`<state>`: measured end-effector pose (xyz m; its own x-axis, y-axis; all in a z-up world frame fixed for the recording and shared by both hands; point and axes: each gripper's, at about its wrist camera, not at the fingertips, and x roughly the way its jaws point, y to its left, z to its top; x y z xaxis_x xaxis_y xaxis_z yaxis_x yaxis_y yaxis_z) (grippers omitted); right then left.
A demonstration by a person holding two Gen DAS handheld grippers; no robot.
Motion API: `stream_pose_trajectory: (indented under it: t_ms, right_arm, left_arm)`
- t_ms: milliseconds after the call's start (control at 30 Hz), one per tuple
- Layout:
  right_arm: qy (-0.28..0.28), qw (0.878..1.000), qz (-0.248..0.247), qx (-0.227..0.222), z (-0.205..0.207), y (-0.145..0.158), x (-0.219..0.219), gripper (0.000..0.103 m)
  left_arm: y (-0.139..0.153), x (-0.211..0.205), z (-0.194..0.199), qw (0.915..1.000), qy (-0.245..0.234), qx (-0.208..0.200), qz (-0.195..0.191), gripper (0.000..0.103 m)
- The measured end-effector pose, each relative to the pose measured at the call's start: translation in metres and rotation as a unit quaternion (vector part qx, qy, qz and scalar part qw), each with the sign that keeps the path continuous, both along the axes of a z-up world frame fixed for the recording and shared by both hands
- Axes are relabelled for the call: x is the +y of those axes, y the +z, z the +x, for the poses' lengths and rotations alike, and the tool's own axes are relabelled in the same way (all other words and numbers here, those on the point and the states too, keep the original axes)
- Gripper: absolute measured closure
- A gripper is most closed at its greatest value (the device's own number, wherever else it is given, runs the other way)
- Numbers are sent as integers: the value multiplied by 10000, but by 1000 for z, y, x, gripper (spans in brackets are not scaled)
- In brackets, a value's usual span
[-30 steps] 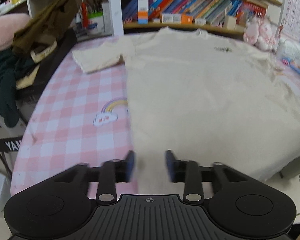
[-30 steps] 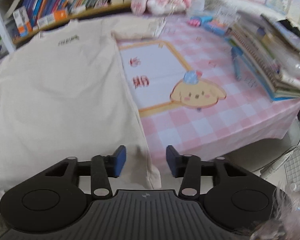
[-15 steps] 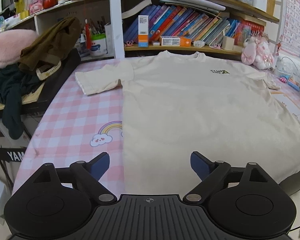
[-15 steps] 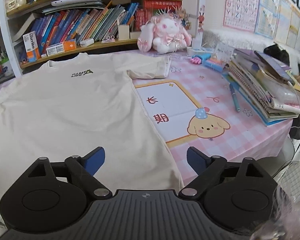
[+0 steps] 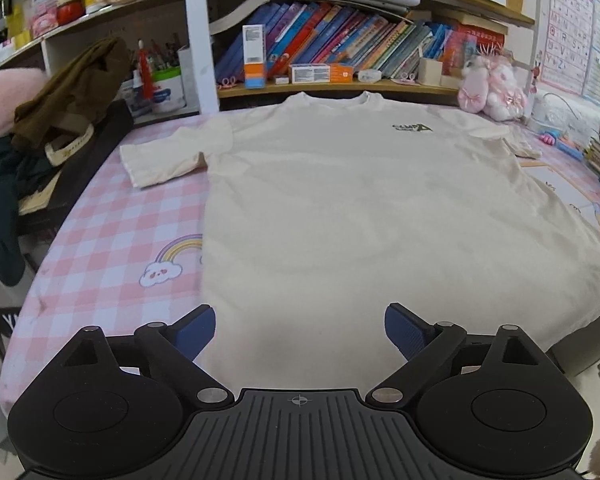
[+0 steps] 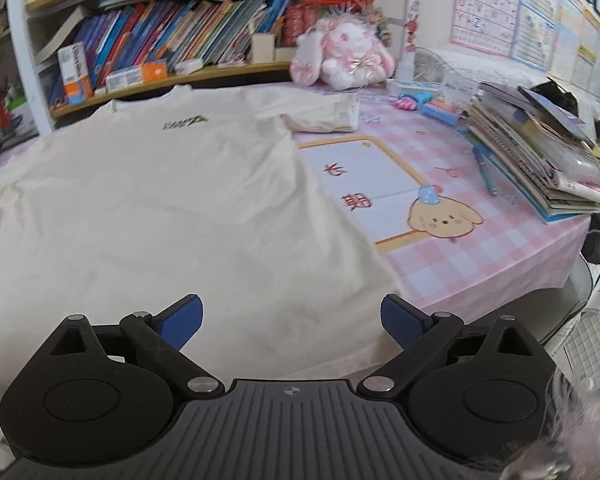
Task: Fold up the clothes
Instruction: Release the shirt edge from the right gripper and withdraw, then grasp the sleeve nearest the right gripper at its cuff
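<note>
Cream T-shirt (image 5: 360,216) spread flat, front up, on the pink checked tablecloth (image 5: 112,248)
Left gripper (image 5: 300,330) and right gripper (image 6: 292,318) hover above its hem; both jaws have just opened wide, gripping nothing; sleeves lie outward.

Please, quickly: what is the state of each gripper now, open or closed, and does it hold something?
Left gripper: open, just widened, holds nothing; the T-shirt lies flat below it.
Right gripper: open, just widened, holds nothing.
</note>
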<state>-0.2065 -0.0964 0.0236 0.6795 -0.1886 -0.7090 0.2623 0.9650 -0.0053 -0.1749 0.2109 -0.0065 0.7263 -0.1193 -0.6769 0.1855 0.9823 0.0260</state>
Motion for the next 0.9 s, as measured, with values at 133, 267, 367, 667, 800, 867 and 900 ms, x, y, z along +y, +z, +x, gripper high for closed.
stream_pose_trajectory:
  t_ms: [133,267,367,667,800,867,900]
  right_arm:
    - [-43,10000,-34,-59,4,1,-1,5]
    - [-113,9999,23,-79,11,1,-6,5]
    - [-62,9999,8,-124,19,1,-9,5]
    - [83,9996,148,-228,58,-2,-33,5]
    - [230,9992,226,-239,78,-6,-50,5]
    - [349,9988,265,-228,89,-8,-63,5]
    - [401,9986,294,-206,94,-8,-69,5]
  left_arm:
    - [-1,-1,7,10000,33,34,-40,9]
    - [-1,-5,14,10000,66,49,-29,9]
    - [-2,-11,20,10000,51,43,7,9]
    - [-1,-37,44,9996,173,22,207,9]
    - [-2,-59,58,9992,321,45,245,9]
    - [-1,-75,64,9989,395,80,243,9]
    - [0,-84,68,9988,425,99,240,9]
